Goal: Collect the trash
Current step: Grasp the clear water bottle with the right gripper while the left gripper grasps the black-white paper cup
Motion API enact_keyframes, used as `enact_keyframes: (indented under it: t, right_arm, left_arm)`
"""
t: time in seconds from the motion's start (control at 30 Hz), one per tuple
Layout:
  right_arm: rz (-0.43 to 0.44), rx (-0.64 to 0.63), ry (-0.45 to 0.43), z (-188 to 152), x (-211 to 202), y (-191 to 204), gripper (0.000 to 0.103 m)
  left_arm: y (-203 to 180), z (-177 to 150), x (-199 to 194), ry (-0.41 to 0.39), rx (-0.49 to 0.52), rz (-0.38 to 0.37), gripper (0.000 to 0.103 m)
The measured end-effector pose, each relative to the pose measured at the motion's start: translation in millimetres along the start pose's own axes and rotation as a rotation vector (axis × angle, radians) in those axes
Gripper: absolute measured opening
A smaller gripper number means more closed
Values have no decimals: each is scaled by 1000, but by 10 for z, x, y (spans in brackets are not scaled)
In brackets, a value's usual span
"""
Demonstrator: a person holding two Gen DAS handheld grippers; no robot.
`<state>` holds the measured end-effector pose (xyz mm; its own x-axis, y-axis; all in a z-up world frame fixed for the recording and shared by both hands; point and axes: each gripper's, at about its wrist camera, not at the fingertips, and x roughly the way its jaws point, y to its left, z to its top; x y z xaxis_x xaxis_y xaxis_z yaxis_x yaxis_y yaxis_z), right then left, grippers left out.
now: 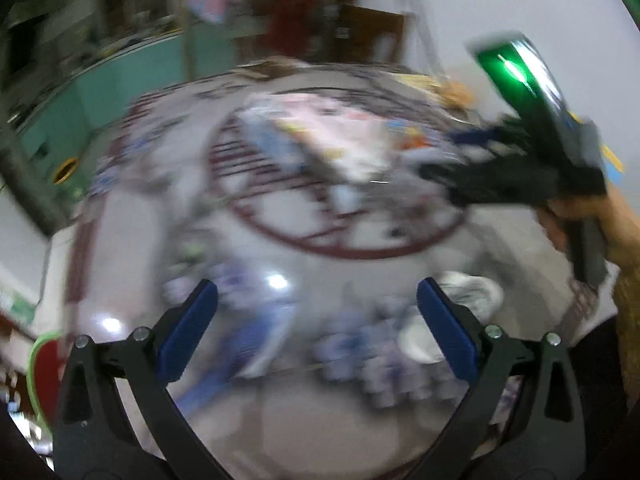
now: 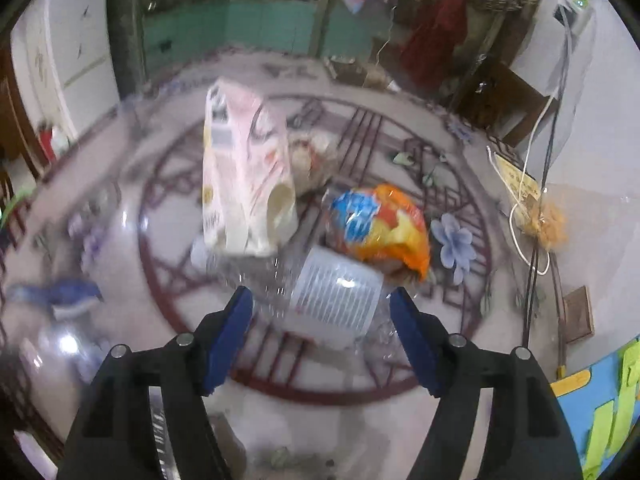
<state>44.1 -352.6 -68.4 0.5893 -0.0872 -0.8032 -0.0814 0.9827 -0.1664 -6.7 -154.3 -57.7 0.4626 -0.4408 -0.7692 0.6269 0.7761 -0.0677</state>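
Right tool [image 2: 322, 312] is gaping open around the clear plastic cup [image 2: 334, 304], lower centre; left tool [image 1: 316, 308] is also hanging open. Thin plastic risks crumpling and slipping free.

patterned round table [image 2: 460, 184], white cable [image 2: 516, 224], teal cabinets [image 2: 256, 24]

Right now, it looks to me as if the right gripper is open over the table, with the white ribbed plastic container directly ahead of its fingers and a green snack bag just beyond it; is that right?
Nearly. The snack bag is orange and blue, not green, as the right wrist view shows. The rest holds: the right gripper is open over the table, with the white ribbed plastic container directly ahead of its fingers.
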Motion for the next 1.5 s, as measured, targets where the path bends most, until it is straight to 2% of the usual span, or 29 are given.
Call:
enact_keyframes:
  t: [0.1,0.13,0.2,0.27,0.33,0.37,0.4,0.47,0.6,0.63,0.7,0.77,0.87,1.0,1.1,1.17,1.27,1.33,1.37,1.4,1.43,1.47,1.5]
  right_arm:
    - [-9,71,-2,16,-8,-107,71]
    - [-14,88,2,6,-2,-181,71]
    - [-20,98,2,18,1,-261,71]
    - [-31,99,1,-19,8,-322,77]
    - [-39,68,-7,-49,19,-336,83]
    - [-37,31,-16,-54,37,-322,87]
    - [-29,-10,-29,-63,49,-296,89]
    - [-24,-89,-31,-75,124,-234,93]
    - [61,-132,60,-120,381,-187,94]
    - [104,-136,106,-148,437,-161,94]
    - [269,-148,226,-230,486,-55,84]
    - [330,-226,231,-275,386,81,84]
    - [256,-242,196,-250,252,83,84]
    - [200,-159,57,-83,125,37,87]
    - [113,-232,-8,39,162,254,89]
    - [99,-258,-1,63,250,391,89]
    - [116,-301,68,44,402,533,88]
    - [149,-347,165,-33,477,594,89]
    - [188,-347,222,-80,488,615,87]
    - [236,-332,272,-136,490,615,87]
    - [281,-313,311,-180,484,607,87]
    - [288,-328,313,-223,442,614,88]
    - [255,-355,294,-239,397,622,88]
  left_arm:
    - [-453,36,238,87,141,-123,98]
    - [-602,29,312,114,197,-138,98]
    - [-866,-25,454,151,322,-120,98]
    - [-1039,-123,606,181,420,-79,98]
    - [-1081,-199,745,213,441,-62,98]
    - [-1064,-223,789,229,429,-66,93]
    - [-1032,-240,835,248,405,-72,80]
    - [-910,-253,887,281,313,-105,64]
    - [-630,-158,741,248,152,-126,62]
    - [-551,-119,668,225,120,-120,62]
    - [-377,-44,515,179,60,-97,59]
    - [-192,17,381,128,6,-56,51]
    - [135,58,172,85,-89,-21,51]
    - [496,83,-14,46,-197,-2,47]
    - [663,45,-87,39,-251,14,43]
    - [710,16,-80,53,-269,24,43]
    - [699,-15,-33,76,-270,26,44]
    - [673,-9,4,91,-237,35,60]
    - [638,-2,17,91,-210,51,76]
    - [603,9,28,82,-179,71,85]
    - [584,16,50,77,-152,86,88]
    - [555,32,69,78,-122,100,94]
    - [528,56,100,79,-92,117,97]
